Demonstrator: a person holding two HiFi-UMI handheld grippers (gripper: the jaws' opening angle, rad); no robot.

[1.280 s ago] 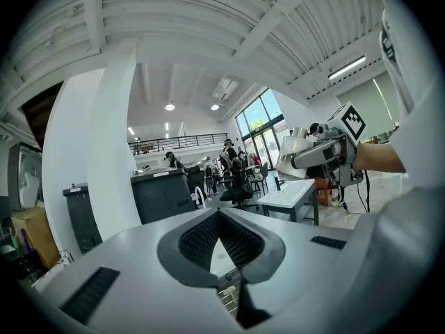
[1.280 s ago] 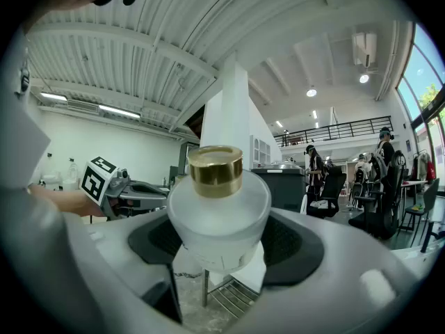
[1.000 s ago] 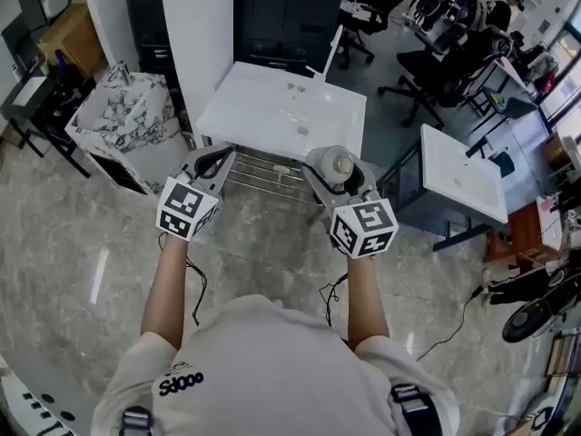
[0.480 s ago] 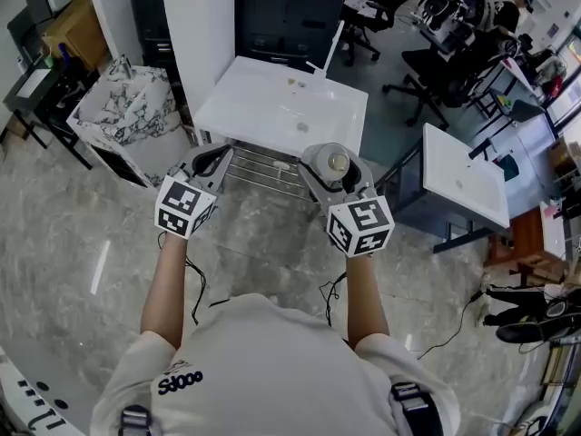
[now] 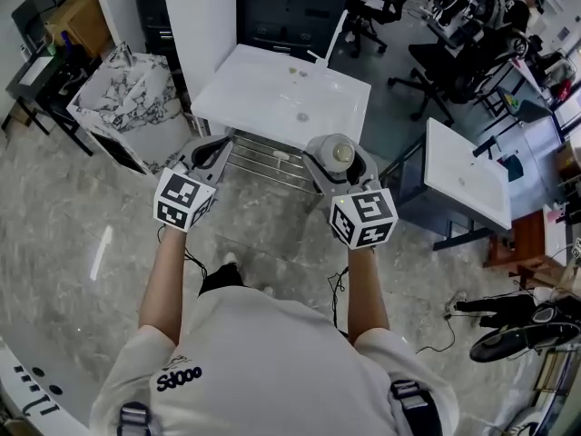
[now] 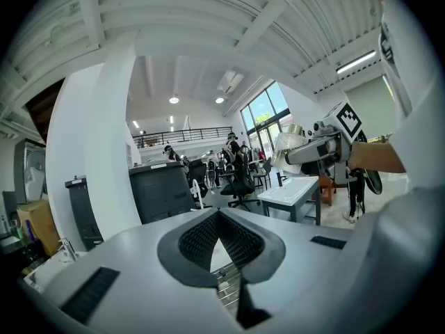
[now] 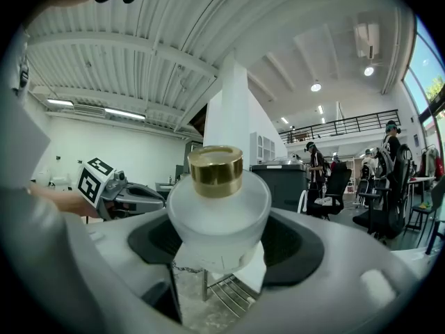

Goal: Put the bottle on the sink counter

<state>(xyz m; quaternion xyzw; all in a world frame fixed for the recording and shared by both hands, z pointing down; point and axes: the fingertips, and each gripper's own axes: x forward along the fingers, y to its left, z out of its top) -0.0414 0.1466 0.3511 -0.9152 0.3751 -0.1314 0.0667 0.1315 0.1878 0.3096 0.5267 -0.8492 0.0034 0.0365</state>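
— Well, how will the bottle (image 7: 217, 218) behave between the jaws of the right gripper (image 7: 219, 256)?
— Stiff and smooth, by the look of it. The walls are frosted, likely glass or hard plastic, so it could slip, or crack if dropped. It seems small and light enough for one gripper. The best hold looks to be where it sits now, on the wide round body below the shoulder, never on the cap (image 7: 215, 170).
— And its looks?
— Milky white, squat and round-shouldered, topped by a shiny gold cap. It stands upright, pinched on both sides by the right jaws.
— Where is it against the goal?
— In the air, short of the white desk (image 5: 263, 98) with the sink, which lies ahead of the jaws. A wire rack (image 5: 263, 166) shows below them.
— The left gripper (image 6: 221, 249)?
— Jaws pressed together at the tips with nothing between them, off to the left of the right pair.
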